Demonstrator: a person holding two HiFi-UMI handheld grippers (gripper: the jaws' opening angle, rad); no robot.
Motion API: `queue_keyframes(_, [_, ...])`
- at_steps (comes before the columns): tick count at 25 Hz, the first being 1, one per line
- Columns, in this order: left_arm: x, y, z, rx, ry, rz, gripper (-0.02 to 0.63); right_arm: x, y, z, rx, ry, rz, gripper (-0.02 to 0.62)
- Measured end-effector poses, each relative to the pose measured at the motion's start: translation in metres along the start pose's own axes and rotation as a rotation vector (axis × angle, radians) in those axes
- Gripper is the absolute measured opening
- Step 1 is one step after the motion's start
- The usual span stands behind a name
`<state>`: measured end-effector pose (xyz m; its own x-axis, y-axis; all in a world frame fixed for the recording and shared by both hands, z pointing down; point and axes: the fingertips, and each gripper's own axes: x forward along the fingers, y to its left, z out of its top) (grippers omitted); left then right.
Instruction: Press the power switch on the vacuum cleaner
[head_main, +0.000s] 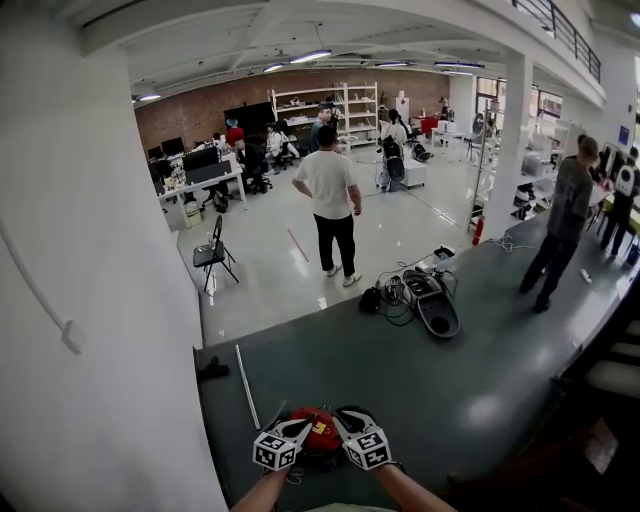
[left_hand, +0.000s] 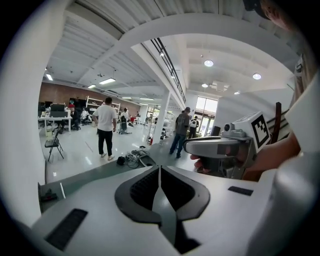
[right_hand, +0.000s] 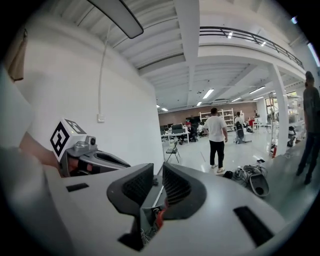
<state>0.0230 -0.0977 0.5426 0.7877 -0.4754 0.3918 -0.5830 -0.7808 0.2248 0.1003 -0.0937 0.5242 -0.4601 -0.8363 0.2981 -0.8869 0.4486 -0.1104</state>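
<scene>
A rounded red vacuum cleaner (head_main: 318, 432) sits on the dark grey floor (head_main: 420, 395) at the bottom of the head view, right in front of the person. It is partly hidden by the two tools held over it, and its power switch cannot be made out.

The left hand-held gripper (left_hand: 160, 169) is clenched, its black ribbed jaws meeting at the tips with nothing between them. The right hand-held gripper (right_hand: 158, 167) is released, its jaws standing apart. Only floor and a sliver of the red vacuum show through the gap, and the pads press on nothing. Both point forward and slightly down, side by side, above the vacuum's top.

A thin white tube (head_main: 246, 385) lies on the dark floor to the left, and a dark machine with tangled cables (head_main: 432, 300) lies farther ahead. The room is a large open workspace with a white wall (head_main: 90, 250) close on the left. A person in a white T-shirt (head_main: 328, 185) stands mid-room on the pale glossy floor near a black folding chair (head_main: 213, 252), and another person in grey (head_main: 568, 205) stands at the right. Desks with monitors (head_main: 200, 170) line the far brick wall.
</scene>
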Motion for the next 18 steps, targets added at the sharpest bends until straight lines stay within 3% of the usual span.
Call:
queue_keyframes(2, [-0.001,0.001,-0.001,-0.011,0.008,0.018,0.008,-0.006,-0.004,0.006,-0.045,-0.009,-0.043,0.012])
queue_keyframes(7, [-0.010,-0.008,0.009,0.002,0.007,-0.001,0.008,-0.027,-0.011,0.022,-0.113,-0.063,-0.099,0.009])
queue_keyframes(15, [-0.006,-0.039,0.002,-0.015,0.047,-0.055,0.008,-0.070,-0.024,-0.014,-0.023,-0.049,-0.116,0.008])
queue_keyframes(18, [-0.002,-0.058,-0.001,-0.005,0.051,-0.079,0.008,-0.085,-0.026,-0.018,0.007,-0.050,-0.078,0.009])
